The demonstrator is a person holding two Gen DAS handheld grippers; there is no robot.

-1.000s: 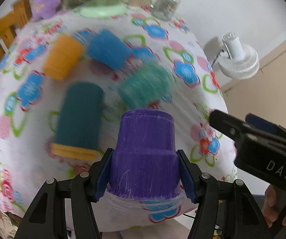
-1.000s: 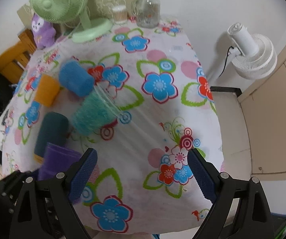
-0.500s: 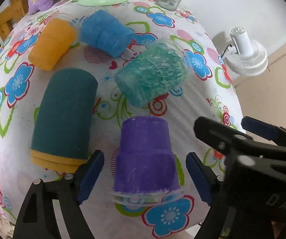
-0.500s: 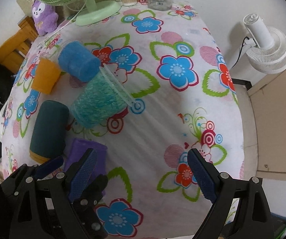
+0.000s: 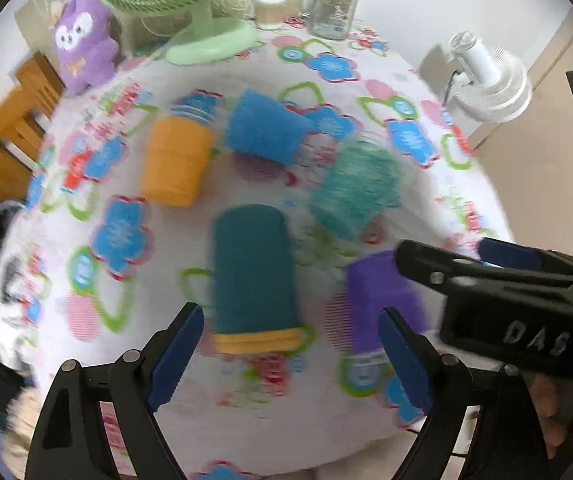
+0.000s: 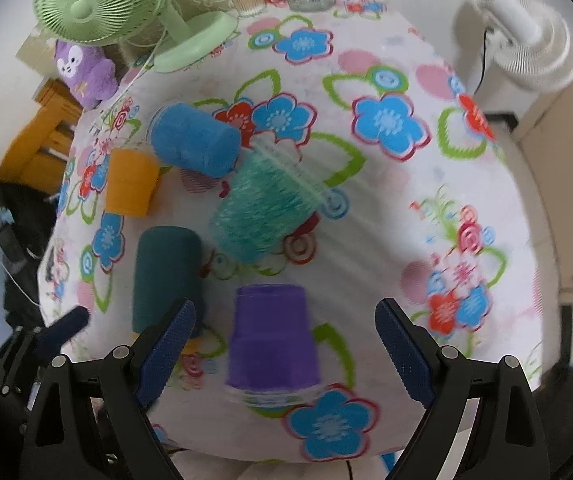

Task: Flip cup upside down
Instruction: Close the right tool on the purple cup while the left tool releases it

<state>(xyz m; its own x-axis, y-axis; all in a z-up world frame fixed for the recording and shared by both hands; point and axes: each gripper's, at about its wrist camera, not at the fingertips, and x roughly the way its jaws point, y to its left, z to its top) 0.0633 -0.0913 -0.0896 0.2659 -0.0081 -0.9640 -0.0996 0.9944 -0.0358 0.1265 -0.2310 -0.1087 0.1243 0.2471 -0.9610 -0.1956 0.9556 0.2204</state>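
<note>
**A:** So where's the purple cup (image 6: 272,338) at? Looks to me like it's already standing mouth-down on the flowered tablecloth (image 6: 386,184), near the front edge, clear rim flat on the cloth.

**B:** Yeah, that's my read too. Wide end down, closed base up. Neither claw is touching it. The right gripper (image 6: 284,346) is spread wide with the cup sitting in the gap between its blue pads, and the left gripper (image 5: 292,354) is wide too and holding nothing, lined up more with the dark teal cup (image 5: 252,270) lying on its side.

**A:** So the flip's basically done?

**B:** I'd guess so for this one. What matters now is backing off cleanly: keep both sets of jaws wide and pull straight away so a pad doesn't clip the cup. It's light plastic and close to the table edge, a nudge could tip it over or off.

**A:** What else is around it?

**B:** The dark teal cup just to its left, a light green cup (image 6: 264,210) behind it, then a blue cup (image 6: 194,140) and an orange cup (image 6: 132,182) farther back, all lying on their sides. Left view's pretty blurry, so I wouldn't trust the finer details there.
</note>
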